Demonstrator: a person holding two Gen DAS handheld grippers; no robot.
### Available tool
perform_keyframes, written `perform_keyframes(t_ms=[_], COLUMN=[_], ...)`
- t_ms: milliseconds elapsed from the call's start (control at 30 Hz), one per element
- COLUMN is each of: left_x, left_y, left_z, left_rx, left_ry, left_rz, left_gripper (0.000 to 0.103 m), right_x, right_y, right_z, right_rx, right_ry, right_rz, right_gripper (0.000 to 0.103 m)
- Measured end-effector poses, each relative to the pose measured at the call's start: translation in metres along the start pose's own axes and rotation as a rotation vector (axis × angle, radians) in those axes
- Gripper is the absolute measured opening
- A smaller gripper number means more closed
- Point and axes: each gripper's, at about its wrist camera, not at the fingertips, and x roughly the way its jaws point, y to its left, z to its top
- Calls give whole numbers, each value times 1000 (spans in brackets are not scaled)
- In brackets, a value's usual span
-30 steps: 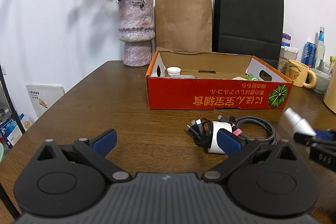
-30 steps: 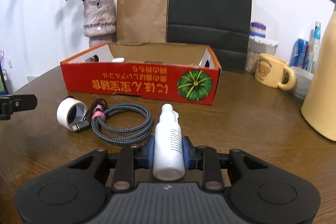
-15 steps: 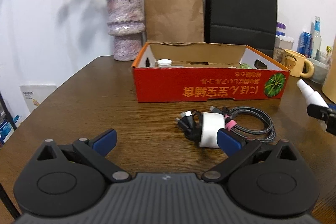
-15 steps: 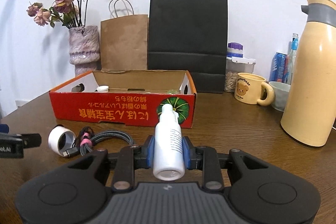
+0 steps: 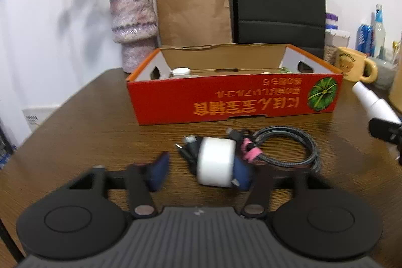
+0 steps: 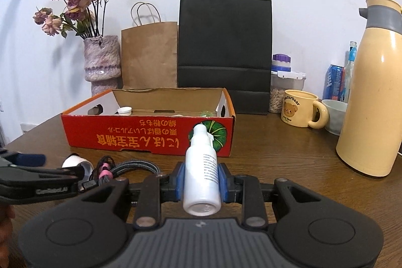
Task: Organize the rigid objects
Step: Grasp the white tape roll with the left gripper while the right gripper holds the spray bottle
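A white tape roll [image 5: 216, 162] lies on the brown table next to a coiled braided cable [image 5: 289, 142]. My left gripper [image 5: 201, 167] straddles the roll and its jaws are closing. The right pad touches the roll, while a gap remains at the left pad. My right gripper [image 6: 202, 180] is shut on a white spray bottle [image 6: 201, 167], held above the table with its nozzle pointing at the red cardboard box [image 6: 140, 137]. The box is open-topped and holds a few small items. The bottle [image 5: 371, 102] also shows at the right edge of the left wrist view.
Behind the box stand a vase of dried roses [image 6: 100, 64], a brown paper bag [image 6: 150, 54] and a black paper bag [image 6: 224, 47]. To the right are a bear mug [image 6: 299, 109], a cream thermos jug [image 6: 374, 92], a bowl, cans and a jar.
My left gripper has moved forward over the tape roll and its wide-open jaws have swung inward around it. The right gripper has tipped up a little, bottle still gripped.
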Motion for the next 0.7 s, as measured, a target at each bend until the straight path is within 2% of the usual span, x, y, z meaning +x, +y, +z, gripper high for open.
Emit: perform_keyframes(t_ms=[33, 100, 433, 700], left_x=[-1, -4, -27, -53], left_y=[1, 5, 23, 26], left_z=[0, -1, -3, -8], left_rx=[-5, -19, -90, -79], left_ry=[1, -2, -33, -90], left_rz=[-6, -20, -50, -41], left_gripper=[28, 27, 26, 26], right_x=[0, 0, -4, -7], right_y=[-1, -1, -6, -6], right_z=[0, 0, -1, -1], right_rx=[0, 0, 10, 3], right_ry=[-1, -3, -7, -16], right_rz=[0, 1, 11, 19], right_gripper=[27, 27, 27, 27])
